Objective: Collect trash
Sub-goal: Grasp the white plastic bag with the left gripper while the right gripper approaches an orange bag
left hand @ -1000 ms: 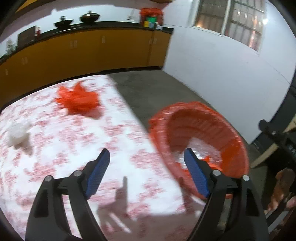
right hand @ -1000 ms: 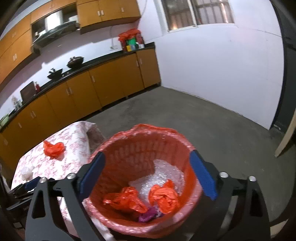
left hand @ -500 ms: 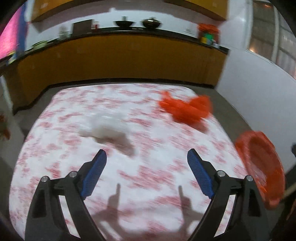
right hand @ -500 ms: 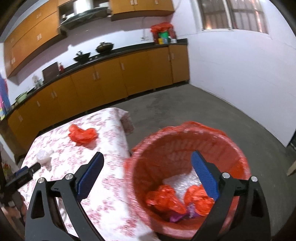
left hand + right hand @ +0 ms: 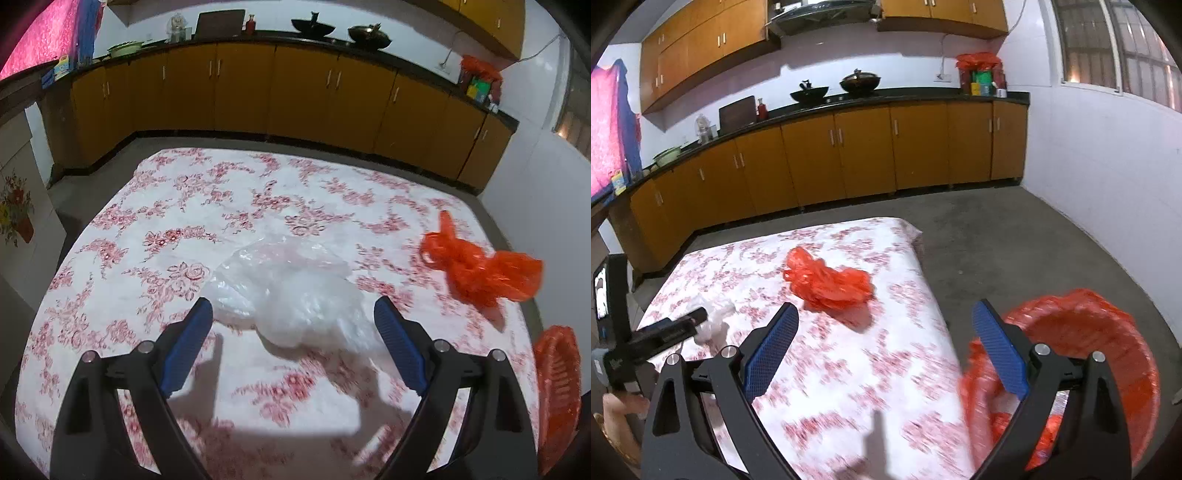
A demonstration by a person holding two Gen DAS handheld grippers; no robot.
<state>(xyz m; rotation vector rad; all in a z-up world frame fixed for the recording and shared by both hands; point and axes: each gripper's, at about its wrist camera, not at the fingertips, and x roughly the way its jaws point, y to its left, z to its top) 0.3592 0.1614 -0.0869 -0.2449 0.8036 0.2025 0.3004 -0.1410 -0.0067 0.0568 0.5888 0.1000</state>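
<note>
Red plastic basket with red liner (image 5: 1082, 354): cut off by the lower right edge in the right wrist view, contents blurred; only a sliver at the table's right edge in the left view. Earlier it filled the right view.

Crumpled clear plastic bag (image 5: 291, 295): on the floral-cloth table (image 5: 177, 206), its near edge between the left tool's (image 5: 293, 334) spread, empty jaws; a second ago it lay far off to the left.

Crumpled red plastic bag (image 5: 827, 280): on the table, ahead of the right tool (image 5: 882, 347), whose jaws stand wide apart and empty.
</note>
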